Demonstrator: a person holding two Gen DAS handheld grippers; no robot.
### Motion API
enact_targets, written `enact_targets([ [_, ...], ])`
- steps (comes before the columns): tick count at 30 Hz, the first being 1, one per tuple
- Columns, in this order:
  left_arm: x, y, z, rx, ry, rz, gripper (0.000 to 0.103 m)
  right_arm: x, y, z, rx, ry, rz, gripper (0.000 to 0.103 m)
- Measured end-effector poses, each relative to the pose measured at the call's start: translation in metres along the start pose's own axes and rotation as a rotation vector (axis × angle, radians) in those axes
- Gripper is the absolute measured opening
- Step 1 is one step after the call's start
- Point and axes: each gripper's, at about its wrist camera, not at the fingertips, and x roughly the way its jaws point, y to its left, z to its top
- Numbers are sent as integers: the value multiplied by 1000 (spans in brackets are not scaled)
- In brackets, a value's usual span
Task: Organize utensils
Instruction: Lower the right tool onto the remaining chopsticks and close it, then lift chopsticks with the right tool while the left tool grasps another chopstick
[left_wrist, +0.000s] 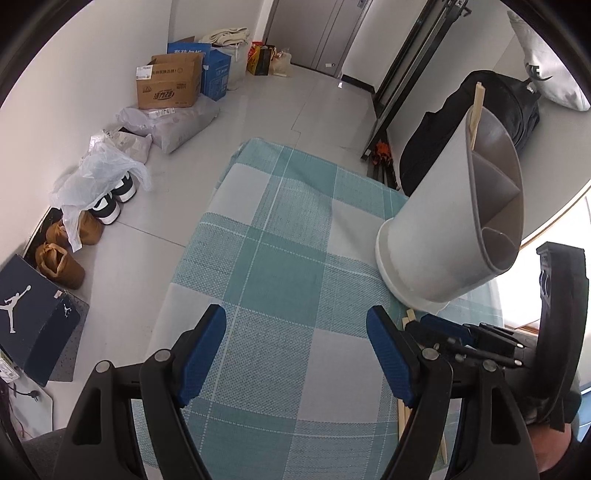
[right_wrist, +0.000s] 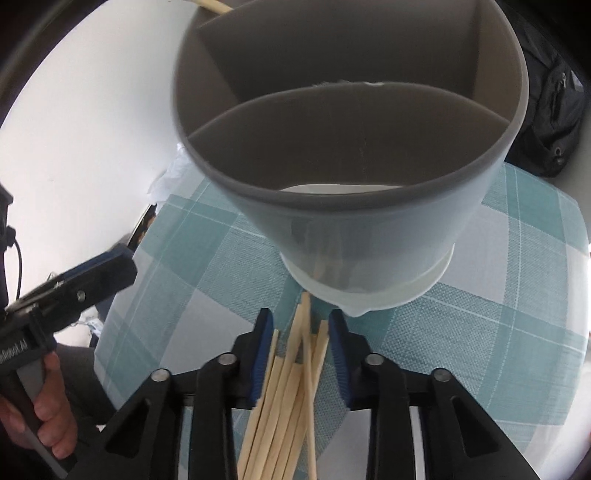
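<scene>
Right wrist view: my right gripper (right_wrist: 301, 345) is down on a loose bundle of wooden chopsticks (right_wrist: 286, 398) lying on the checked tablecloth (right_wrist: 480, 325), just in front of the grey holder (right_wrist: 351, 155).
Right jaws: narrowed around the bundle, blue pads (right_wrist: 264, 354) at or very near the outer sticks; I can't tell if they press yet.
Left gripper: (left_wrist: 295, 354) wide, nothing between the pads, hovering over bare cloth beside the holder (left_wrist: 443, 221).
Step in hand: pinching up the chopsticks for the holder, as I judge it.
Next move: firm grip first, the sticks are splayed and crossed, some could slip out; then lift, tip upright and drop into a compartment. The holder is very close in front, so I'd lift clear of its rim.
Holder: one, upright on a white base, inner dividers making three compartments as far as I see.
Already stowed: one stick (left_wrist: 478, 107) poking above the far rim in the left wrist view.
Chopsticks on cloth: roughly eight or nine, overlapping, exact count unsure.
Grippers: two.
Person: a hand (right_wrist: 44, 406) on the left gripper's handle.
</scene>
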Motion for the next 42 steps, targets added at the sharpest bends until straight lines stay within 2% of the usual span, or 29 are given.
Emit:
enact_targets([
  [1, 0, 0, 0, -2, 4, 1, 75, 0, -2, 0, 11, -3, -3, 14],
  [4, 1, 2, 1, -13, 9, 4, 75, -1, -7, -1, 34, -3, 2, 7],
  [11, 5, -6, 1, 5, 21, 17, 75, -14, -9, -7, 26, -20, 13, 0],
  [16, 10, -10, -3, 30, 44, 31, 75, -22, -14, -8, 25, -39, 47, 1],
  [20, 10, -6, -5, 18, 57, 25, 75, -16, -10, -5, -13, -23, 36, 4],
  [25, 12, -2, -5, -5, 62, 32, 75, 0, 9, -2, -54, -9, -5, 9],
  [34, 16, -7, -5, 13, 71, 33, 75, 10, 23, 2, -125, -21, -72, 9],
  [40, 17, -7, -6, 14, 85, 27, 75, 10, 26, 4, -111, -35, -47, 6],
  [42, 18, -9, -6, 15, 93, 20, 75, -7, 18, 1, -90, -60, -23, 6],
])
